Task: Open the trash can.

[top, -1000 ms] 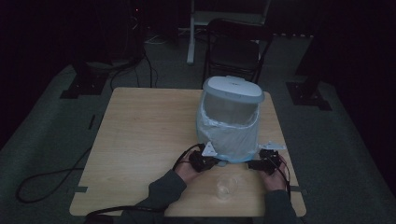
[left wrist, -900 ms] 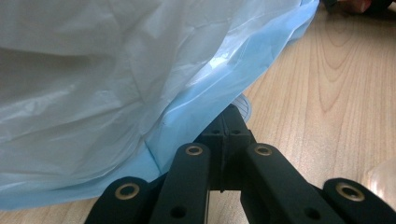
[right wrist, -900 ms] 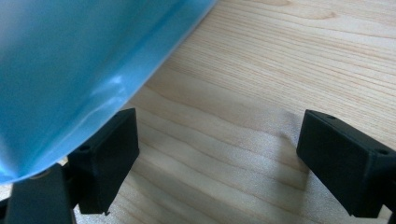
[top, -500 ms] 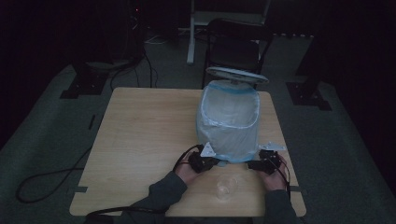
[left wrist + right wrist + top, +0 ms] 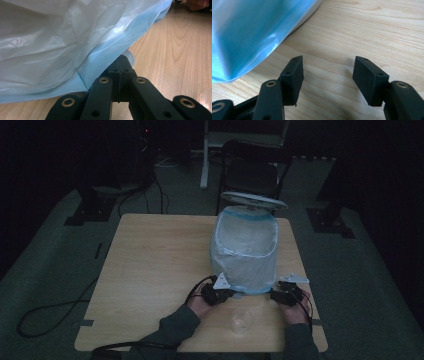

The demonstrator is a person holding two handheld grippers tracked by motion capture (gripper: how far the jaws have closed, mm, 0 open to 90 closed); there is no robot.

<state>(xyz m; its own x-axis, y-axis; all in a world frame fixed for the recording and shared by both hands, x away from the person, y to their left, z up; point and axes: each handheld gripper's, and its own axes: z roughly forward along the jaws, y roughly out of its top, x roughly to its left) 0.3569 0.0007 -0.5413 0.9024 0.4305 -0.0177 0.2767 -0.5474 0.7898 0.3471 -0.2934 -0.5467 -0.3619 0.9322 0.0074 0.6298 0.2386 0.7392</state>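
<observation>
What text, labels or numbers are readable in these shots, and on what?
None readable.
Bin, with its blue bag: no print or label seen.
Lid, swung up: no marking seen.
Left gripper and right gripper: black jaws with screw holes, no lettering.
Table: plain wood grain.
Clear plastic piece near the table's front edge: too dim and small to tell.

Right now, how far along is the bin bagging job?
Done: the blue-white bag covers the bin down to its base, and the lid stands open. In hand: the left tongs are shut at the bag's bottom hem, though a grip can't be confirmed. The right tongs have just been closing, with nothing between them. Left, probably: catch the hem on the right side.
</observation>
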